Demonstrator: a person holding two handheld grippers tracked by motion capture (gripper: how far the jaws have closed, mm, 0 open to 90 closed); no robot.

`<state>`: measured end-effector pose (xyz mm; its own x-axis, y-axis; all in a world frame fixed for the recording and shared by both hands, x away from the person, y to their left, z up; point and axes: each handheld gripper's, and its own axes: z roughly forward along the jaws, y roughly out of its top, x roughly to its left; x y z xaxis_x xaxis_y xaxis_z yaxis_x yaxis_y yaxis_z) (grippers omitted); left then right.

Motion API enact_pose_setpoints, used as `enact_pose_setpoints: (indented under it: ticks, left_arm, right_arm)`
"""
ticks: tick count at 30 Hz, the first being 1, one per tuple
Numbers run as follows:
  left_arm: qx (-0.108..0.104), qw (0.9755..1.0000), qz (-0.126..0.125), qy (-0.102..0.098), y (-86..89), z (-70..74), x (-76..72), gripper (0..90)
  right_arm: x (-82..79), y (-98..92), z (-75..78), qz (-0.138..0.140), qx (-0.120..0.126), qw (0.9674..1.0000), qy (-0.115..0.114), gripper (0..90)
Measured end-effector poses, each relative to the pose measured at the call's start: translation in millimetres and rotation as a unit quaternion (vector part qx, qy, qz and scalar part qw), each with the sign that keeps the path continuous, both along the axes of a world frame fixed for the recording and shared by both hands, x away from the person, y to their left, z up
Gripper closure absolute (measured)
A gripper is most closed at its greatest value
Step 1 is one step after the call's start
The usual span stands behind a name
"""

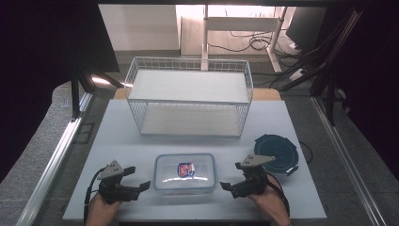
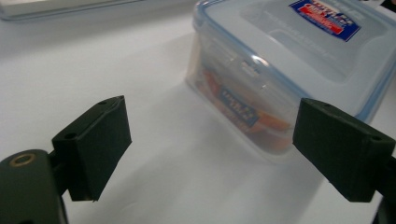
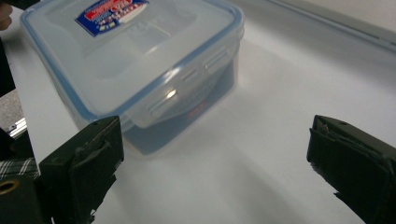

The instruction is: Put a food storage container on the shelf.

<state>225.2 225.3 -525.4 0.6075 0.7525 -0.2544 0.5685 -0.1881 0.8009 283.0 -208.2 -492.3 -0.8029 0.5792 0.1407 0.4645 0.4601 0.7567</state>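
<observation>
A clear plastic box (image 1: 185, 173) with a blue-rimmed snap lid and a red-and-blue label sits near the front middle of the white table (image 1: 117, 136). My left gripper (image 1: 137, 179) rests just left of the box, open, with nothing between its jaws. In the left gripper view the box (image 2: 289, 51) lies ahead and to the right of the open left gripper (image 2: 212, 140). My right gripper (image 1: 232, 175) stands just right of the box, open and holding nothing. In the right gripper view the box (image 3: 130, 51) sits ahead on the left of the open right gripper (image 3: 215, 140).
A white wire basket (image 1: 188, 96) with two flat shelves stands at the back middle of the table. A dark round container (image 1: 276, 153) lies at the right, behind my right gripper. Metal rails run along both sides of the table.
</observation>
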Motion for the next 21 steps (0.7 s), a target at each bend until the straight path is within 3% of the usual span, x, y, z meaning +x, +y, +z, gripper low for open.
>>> enact_pose_setpoints:
  ticks: [5,7,11,14,21]
  left_arm:
    - [-0.013,0.9997,0.011,0.016,-4.2,6.0,4.5,9.3]
    - [-0.026,0.9995,0.004,0.019,-5.1,8.9,6.5,6.7]
    - [-0.036,0.9991,-0.016,0.017,-12.4,15.8,12.2,4.3]
    - [-0.052,0.9974,-0.038,0.031,-19.9,18.4,21.0,3.8]
    - [-0.045,0.9948,-0.06,0.069,-36.6,16.9,39.3,5.5]
  right_arm:
    - [1.1,6.9,2.6,-0.002,-0.001,1.0,-0.004,2.0]
    - [1.3,9.5,3.3,-0.002,0.001,1.0,0.003,1.5]
    - [4.4,14.7,5.5,-0.002,0.007,0.9995,0.03,1.7]
    - [7.8,21.6,7.9,-0.002,0.008,0.9992,0.039,3.3]
    - [26.1,39.2,4.1,0.013,0.027,0.9949,0.097,3.4]
